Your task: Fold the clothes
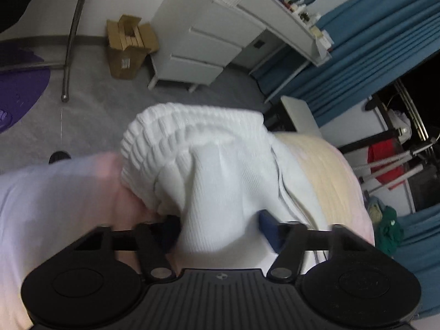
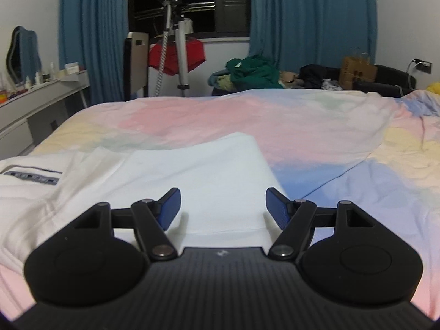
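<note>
My left tongs (image 1: 217, 228) are clamped on a bunch of the white garment (image 1: 209, 170). The cloth fills the gap between the blue pads and rises ahead of them in a gathered hump, with a ribbed band, probably a cuff or hem, curling over at the top. Under it and to both sides is the pastel bedspread (image 1: 55, 192), so I judge this end is lifted off the bed, not resting on it.

My right tongs (image 2: 222, 206) are wide open and hold nothing. They hover low over the same white garment (image 2: 198, 176), which lies flat just ahead of and beneath them. Its smooth far edge ends a little way out, and more of it spreads off to the left, where a dark striped label (image 2: 33, 177) shows. Past it and to the right is only bedspread (image 2: 302, 126).

I would say I am in the middle of a fold: one end is picked up in the left tongs and the body is laid flat under the right. The next move, as I judge it, is to carry the gripped end across onto the flat panel, lining up the edges. The right tongs should either pin the flat part down or close on a matching corner so the cloth does not drag. The gathered bunch may drop in wrinkles and need smoothing.
</note>
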Demonstrator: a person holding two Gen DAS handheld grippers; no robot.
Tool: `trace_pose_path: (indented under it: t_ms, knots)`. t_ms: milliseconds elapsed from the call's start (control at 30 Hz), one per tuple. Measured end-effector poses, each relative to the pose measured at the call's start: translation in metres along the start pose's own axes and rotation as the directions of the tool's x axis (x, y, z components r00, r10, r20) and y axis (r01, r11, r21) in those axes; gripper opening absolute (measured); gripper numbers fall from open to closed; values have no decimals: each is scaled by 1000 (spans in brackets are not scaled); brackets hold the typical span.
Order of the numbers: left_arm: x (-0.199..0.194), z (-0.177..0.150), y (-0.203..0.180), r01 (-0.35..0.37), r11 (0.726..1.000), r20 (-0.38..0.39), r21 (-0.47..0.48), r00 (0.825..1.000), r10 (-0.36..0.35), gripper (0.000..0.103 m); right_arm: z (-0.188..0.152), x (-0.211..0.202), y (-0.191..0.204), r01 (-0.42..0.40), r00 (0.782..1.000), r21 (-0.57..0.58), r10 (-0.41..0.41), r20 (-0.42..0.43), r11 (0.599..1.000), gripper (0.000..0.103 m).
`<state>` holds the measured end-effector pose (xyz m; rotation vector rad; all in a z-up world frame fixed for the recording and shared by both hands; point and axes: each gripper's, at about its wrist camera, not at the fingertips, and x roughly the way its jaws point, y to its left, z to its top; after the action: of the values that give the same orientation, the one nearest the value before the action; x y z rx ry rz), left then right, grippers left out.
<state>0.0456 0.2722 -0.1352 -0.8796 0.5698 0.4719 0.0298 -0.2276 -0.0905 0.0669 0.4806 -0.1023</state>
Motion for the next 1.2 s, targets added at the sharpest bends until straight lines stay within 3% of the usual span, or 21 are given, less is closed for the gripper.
trace_pose_path:
  t_ms: [33, 100, 233, 467, 633, 833, 1000, 1100, 1167, 1200]
  knots:
    - [2, 3, -3, -5, 1000, 22, 10, 1000, 5, 34, -2, 3, 1, -2, 1000, -13, 2, -8, 1000, 70]
    - [5, 8, -8, -17, 999, 65, 28, 998, 15, 27, -12, 18, 7, 25, 998, -85, -30, -63, 996, 70]
    - [-21, -4, -48, 0, 988, 177, 152, 984, -27, 21, -18, 30, 6, 10, 996, -79, -17, -90, 997, 71]
    - [-82, -56, -155, -9, 896, 366, 443, 915, -172, 18, -11, 18, -6, -23, 995, 11, 23, -100, 1000, 70]
    - [-115, -118, -245, 39, 832, 372, 553, 882, -289, 18, -3, 6, -27, -14, 995, 138, 28, -96, 990, 70]
    - [-130, -218, -338, 73, 760, 353, 646, 854, -382, 17, 0, 3, -65, 51, 994, 282, -23, -104, 958, 70]
    - [-115, -317, -378, 94, 645, 270, 758, 856, -442, 16, 3, 2, -100, 91, 994, 410, -56, -96, 907, 70]
    - [-97, -391, -377, 84, 507, 191, 858, 863, -467, 17, 3, 0, -125, 54, 997, 527, -20, -70, 848, 72]
    - [-79, -437, -367, 76, 394, 124, 916, 880, -458, 17, 2, -4, -140, 13, 1000, 595, 6, -30, 804, 72]
    - [-72, -449, -363, 70, 352, 104, 933, 886, -452, 17, 1, -5, -148, -4, 1000, 628, 13, -10, 778, 73]
